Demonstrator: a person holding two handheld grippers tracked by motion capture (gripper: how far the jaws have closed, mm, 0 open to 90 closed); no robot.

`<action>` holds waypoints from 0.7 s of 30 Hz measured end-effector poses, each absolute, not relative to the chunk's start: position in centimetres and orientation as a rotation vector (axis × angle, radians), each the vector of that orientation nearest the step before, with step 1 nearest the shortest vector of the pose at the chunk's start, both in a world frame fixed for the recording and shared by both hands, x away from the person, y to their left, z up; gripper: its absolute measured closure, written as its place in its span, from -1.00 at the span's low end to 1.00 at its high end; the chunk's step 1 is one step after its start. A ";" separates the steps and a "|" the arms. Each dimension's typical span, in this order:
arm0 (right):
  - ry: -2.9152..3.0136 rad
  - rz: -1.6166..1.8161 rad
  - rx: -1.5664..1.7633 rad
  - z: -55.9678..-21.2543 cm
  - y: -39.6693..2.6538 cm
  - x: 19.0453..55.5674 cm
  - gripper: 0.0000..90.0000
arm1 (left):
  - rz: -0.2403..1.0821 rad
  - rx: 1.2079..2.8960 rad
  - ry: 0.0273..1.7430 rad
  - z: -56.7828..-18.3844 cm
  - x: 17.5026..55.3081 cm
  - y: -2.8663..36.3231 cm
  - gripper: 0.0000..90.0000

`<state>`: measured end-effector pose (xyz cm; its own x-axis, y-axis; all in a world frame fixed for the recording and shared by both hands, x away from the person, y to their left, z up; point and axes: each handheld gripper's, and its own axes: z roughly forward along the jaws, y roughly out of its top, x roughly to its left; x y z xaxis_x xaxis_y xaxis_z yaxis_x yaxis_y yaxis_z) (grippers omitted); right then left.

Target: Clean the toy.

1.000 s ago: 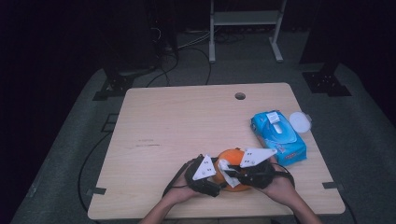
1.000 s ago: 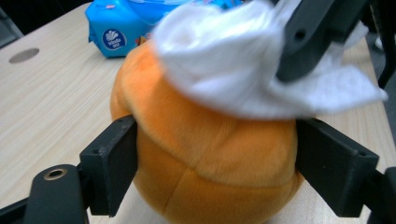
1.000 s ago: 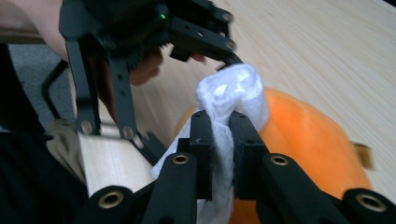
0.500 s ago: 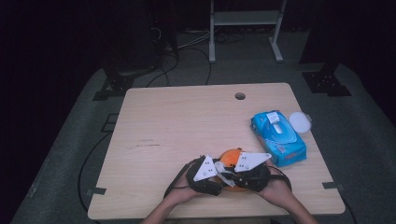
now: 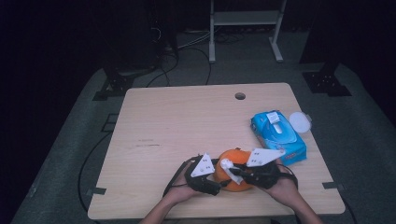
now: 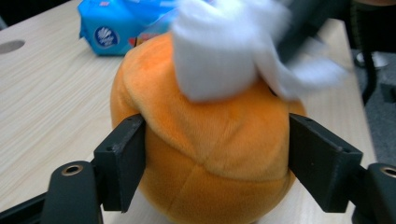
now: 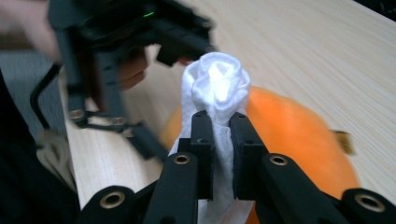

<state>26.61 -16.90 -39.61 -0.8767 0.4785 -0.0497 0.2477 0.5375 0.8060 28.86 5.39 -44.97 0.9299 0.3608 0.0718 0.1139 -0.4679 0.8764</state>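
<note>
Nothing really readable here tbh. The blue wet wipes pack (image 6: 122, 24) has a round dark-blue logo with a white emblem, but any lettering is too blurry to make out.

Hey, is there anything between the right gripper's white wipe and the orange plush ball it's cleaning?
Nothing visible. The right gripper pinches the white wipe, which lies right on top of the orange plush ball. The left gripper clamps the ball's sides, lower down and clear of the wipe.

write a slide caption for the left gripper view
Left gripper clamps the orange plush ball on the table while a white wipe rubs its top.
</note>
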 end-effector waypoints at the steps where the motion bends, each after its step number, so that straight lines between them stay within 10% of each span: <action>1: 2.521 1.230 0.578 -39.6 -16.5 26.5 0.79 | 0.297 2.055 0.345 -45.0 28.9 5.6 -0.42; 21: 2.543 1.049 0.685 -40.0 -22.1 27.3 0.79 | 0.180 1.979 0.425 -45.0 29.7 6.3 -0.61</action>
